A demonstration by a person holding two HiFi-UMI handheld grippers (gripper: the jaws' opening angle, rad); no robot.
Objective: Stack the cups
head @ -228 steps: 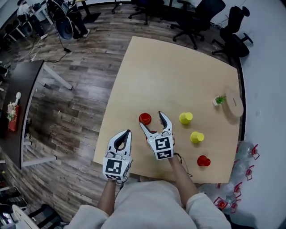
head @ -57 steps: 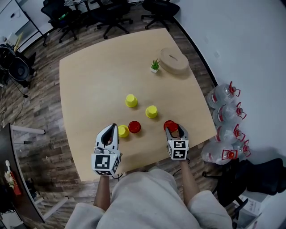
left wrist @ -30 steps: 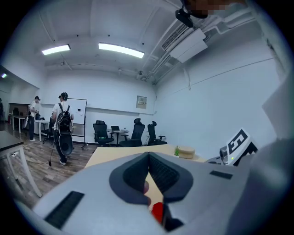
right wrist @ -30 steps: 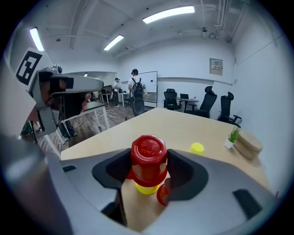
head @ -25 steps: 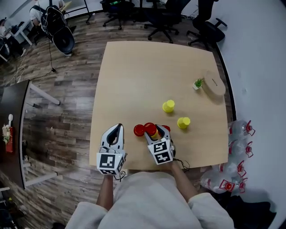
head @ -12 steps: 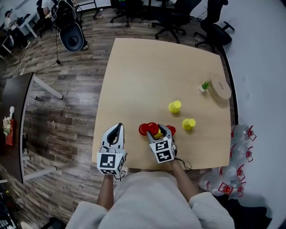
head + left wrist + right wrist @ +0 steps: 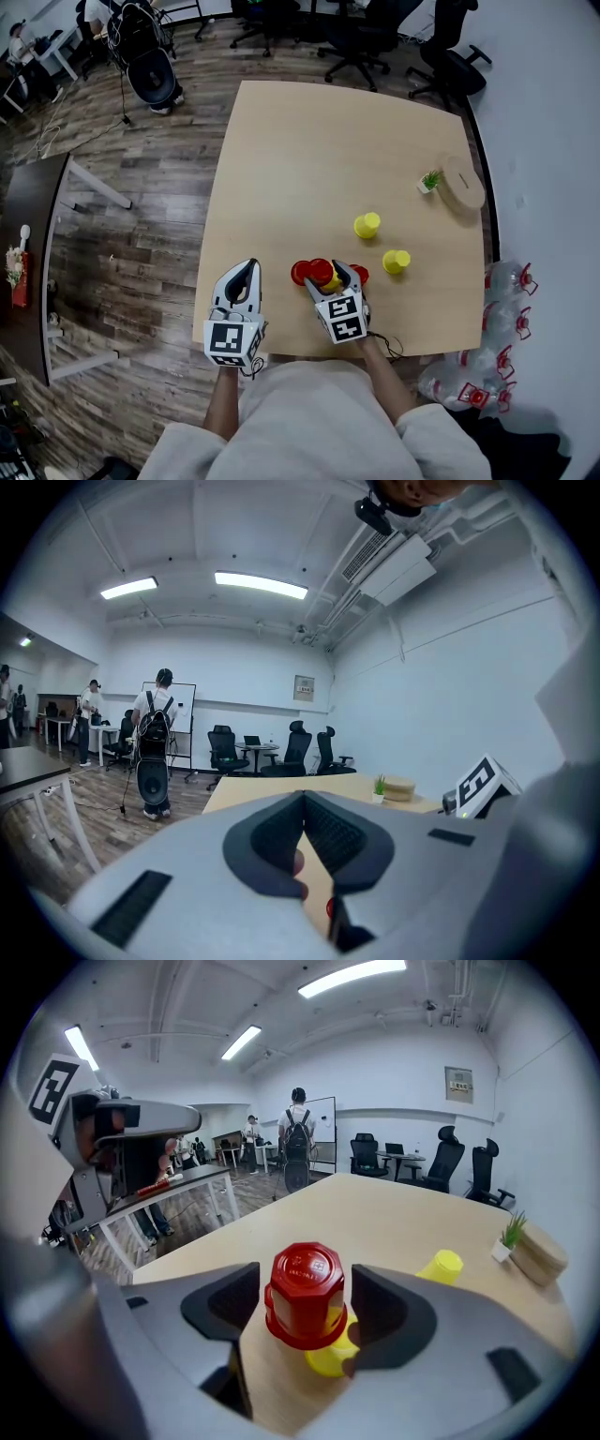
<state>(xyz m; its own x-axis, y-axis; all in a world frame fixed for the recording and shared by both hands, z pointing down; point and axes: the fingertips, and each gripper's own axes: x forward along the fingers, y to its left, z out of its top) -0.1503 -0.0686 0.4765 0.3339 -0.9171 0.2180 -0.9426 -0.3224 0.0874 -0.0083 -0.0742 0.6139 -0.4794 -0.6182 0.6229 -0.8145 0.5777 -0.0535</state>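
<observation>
Though flanked by both pads of right gripper (image 7: 327, 274), pressed by neither: red cup (image 7: 305, 1293), gaps showing on either side, jaws apart and just been opening. Upside down, glossy red plastic, eight-sided base on top, flared rim at bottom, seated over bottom yellow cup (image 7: 330, 1356), only yellow rim peeking out below. Stack near front edge of table (image 7: 319, 150), second red cup (image 7: 300, 272) just left of it, third red cup (image 7: 360, 273) just right. Far yellow cup (image 7: 367, 225) and right yellow cup (image 7: 397, 261) farther back, apart, upside down too. Embossed marks on red base, too small to read. Black-and-white square markers on gripper cubes, no words. Left gripper (image 7: 246, 273) over table's front-left corner, jaws closed tip to tip, nothing held.
</observation>
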